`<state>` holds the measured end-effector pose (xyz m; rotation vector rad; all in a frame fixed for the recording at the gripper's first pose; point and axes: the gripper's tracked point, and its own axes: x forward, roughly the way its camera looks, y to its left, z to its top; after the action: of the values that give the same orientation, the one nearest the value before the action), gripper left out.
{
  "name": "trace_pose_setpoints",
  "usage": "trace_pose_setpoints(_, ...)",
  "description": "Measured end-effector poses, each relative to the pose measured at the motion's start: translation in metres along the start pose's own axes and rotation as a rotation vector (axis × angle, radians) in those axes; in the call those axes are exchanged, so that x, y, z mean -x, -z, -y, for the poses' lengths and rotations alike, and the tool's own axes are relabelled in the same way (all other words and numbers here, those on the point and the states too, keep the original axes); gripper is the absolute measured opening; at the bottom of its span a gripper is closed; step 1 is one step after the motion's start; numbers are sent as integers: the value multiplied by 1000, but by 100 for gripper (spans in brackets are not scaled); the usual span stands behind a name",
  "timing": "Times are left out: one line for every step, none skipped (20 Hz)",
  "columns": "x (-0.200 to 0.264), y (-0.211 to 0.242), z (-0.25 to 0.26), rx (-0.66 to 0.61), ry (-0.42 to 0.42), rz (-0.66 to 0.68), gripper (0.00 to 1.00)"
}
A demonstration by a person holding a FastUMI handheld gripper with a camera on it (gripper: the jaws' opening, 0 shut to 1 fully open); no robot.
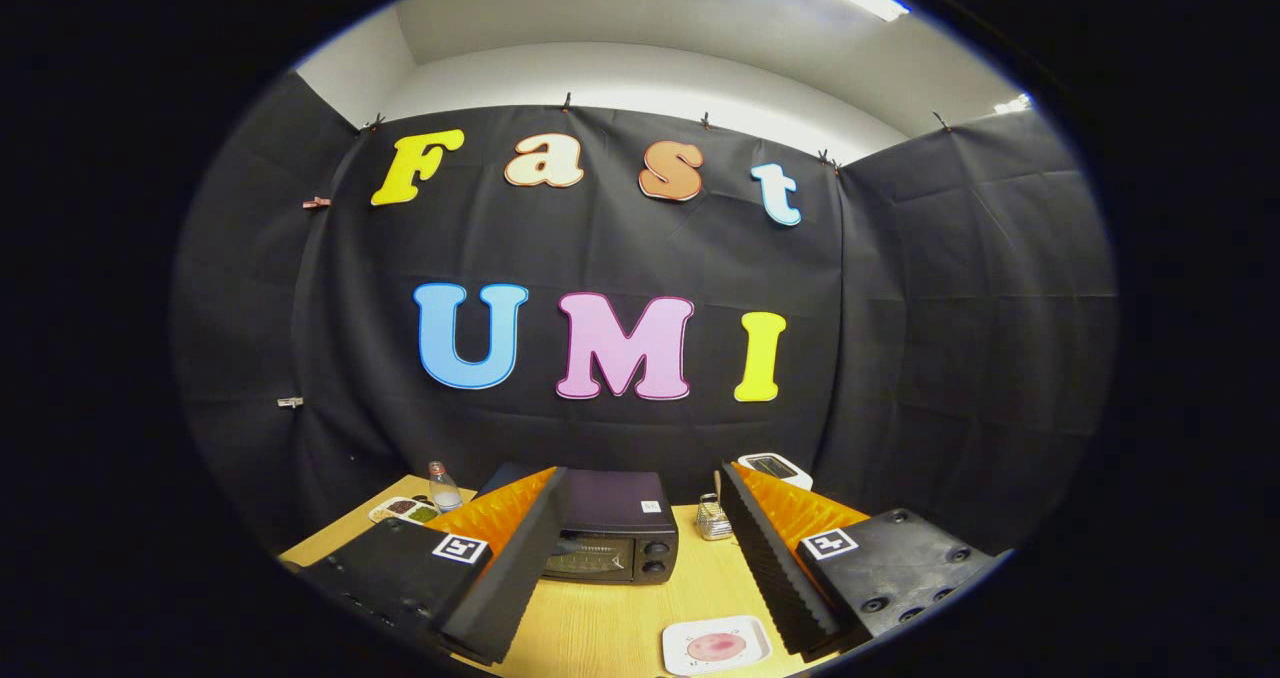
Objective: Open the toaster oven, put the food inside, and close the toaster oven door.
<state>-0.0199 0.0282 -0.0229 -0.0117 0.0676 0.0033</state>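
Observation:
A black toaster oven [612, 536] stands on the wooden table [600, 628] beyond my fingers, its glass door shut and two knobs on its right side. A white square plate [716, 645] with a pink piece of food [717, 646] lies on the table just ahead of my right finger, nearer than the oven. My gripper [640, 548] hangs high above the table, open wide, with nothing between its fingers. The left finger [510, 558] covers the oven's left end.
A small bottle [441, 488] and a divided white dish [403, 510] with green and brown fillings sit at the table's back left. A small wire holder [713, 520] stands right of the oven, and a white device [775, 469] lies behind it.

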Motion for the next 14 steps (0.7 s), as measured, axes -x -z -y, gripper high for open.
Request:
trace_pose_setpoints(-1,1,-4,-2,-5,-3,97)
trace_pose_setpoints(-4,3,-10,-1,-18,-4,97)
trace_pose_setpoints(-8,6,-16,2,-29,-6,97)
trace_pose_setpoints(-14,10,-22,1,-43,-15,97)
trace_pose_setpoints(-20,15,-30,-5,-63,-26,97)
trace_pose_setpoints(-29,19,-39,-11,-84,-28,98)
trace_pose_setpoints(-39,22,-46,-13,-99,-31,98)
trace_pose_setpoints(-51,29,-53,-16,-113,-41,98)
trace_pose_setpoints(-62,38,-60,-20,-123,-52,98)
trace_pose_setpoints(-73,48,-68,-26,-128,-64,98)
trace_pose_setpoints(-85,57,-74,-29,-133,-75,98)
trace_pose_setpoints(-97,69,-83,-34,-140,-94,98)
trace_pose_setpoints(-107,84,-92,-38,-148,-118,98)
trace_pose_setpoints(-116,98,-97,-36,-152,-146,98)
